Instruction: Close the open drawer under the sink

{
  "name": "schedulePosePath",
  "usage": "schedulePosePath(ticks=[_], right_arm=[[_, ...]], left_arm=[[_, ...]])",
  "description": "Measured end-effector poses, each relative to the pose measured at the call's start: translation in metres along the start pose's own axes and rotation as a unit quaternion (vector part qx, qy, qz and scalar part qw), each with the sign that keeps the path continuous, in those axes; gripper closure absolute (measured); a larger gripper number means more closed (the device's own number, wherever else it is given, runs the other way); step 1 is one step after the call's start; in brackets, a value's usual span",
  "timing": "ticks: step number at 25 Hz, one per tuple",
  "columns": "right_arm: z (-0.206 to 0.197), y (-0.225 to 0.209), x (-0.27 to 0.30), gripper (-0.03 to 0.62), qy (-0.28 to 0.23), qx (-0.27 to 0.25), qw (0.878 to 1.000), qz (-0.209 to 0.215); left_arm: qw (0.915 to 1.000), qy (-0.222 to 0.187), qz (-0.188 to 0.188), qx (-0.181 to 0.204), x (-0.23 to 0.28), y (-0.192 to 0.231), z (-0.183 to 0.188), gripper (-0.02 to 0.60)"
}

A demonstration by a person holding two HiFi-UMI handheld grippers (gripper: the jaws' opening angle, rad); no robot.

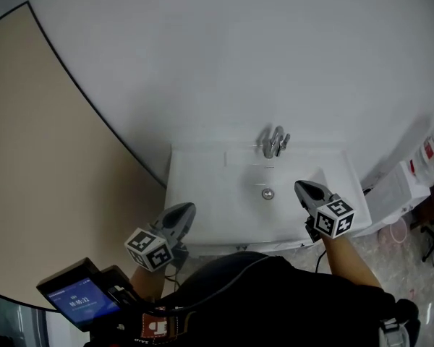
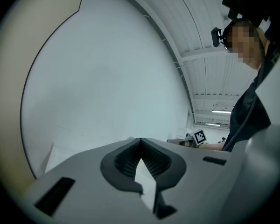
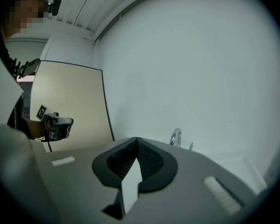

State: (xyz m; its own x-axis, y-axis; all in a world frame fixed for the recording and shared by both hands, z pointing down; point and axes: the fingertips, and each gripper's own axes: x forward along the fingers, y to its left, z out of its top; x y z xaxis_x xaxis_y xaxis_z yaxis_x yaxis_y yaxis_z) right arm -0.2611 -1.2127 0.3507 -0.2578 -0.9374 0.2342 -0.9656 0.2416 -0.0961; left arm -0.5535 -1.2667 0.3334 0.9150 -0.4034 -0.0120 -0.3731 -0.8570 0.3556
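**A:** Looking down past the person's dark clothing, what sits nearest, on this side of the sink?

**B:** A device with a lit blue screen, low at the sink's front left, close to the person's body. Just beyond it the left gripper hovers at the sink's front left corner. Its fingers are pressed together with nothing between them.

**A:** And the other one?

**B:** The right gripper hangs over the sink's right front part. Its jaws are likewise closed tip to tip and hold nothing. Both grippers point toward the wall behind the sink.

**A:** What is in the basin?

**B:** A round metal drain at its middle, with a white surface around it. A chrome faucet stands at the sink's back rim.

**A:** And the drawer under the sink?

**B:** Its place is below the sink's front rim, where the rim and the person's torso cover it. No view shows it.

**A:** Farther off?

**B:** A beige panel with a dark curved edge lies to the sink's left. White packages with red labels lie to its right, too small to tell more.
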Motion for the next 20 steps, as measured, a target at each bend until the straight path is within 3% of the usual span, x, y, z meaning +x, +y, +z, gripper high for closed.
schedulePosePath(ticks=[8, 20], right_arm=[[0.0046, 0.0030, 0.0027, 0.595, -0.010, -0.009, 1.000, 0.003], [0.0005, -0.0011, 0.0002, 0.595, -0.014, -0.005, 1.000, -0.006]], left_arm=[[0.9997, -0.022, 0.009, 0.003, -0.0035, 0.0040, 0.0115, 0.581], [0.9998, -0.019, 0.009, 0.000, -0.0041, 0.0053, 0.0054, 0.581]])
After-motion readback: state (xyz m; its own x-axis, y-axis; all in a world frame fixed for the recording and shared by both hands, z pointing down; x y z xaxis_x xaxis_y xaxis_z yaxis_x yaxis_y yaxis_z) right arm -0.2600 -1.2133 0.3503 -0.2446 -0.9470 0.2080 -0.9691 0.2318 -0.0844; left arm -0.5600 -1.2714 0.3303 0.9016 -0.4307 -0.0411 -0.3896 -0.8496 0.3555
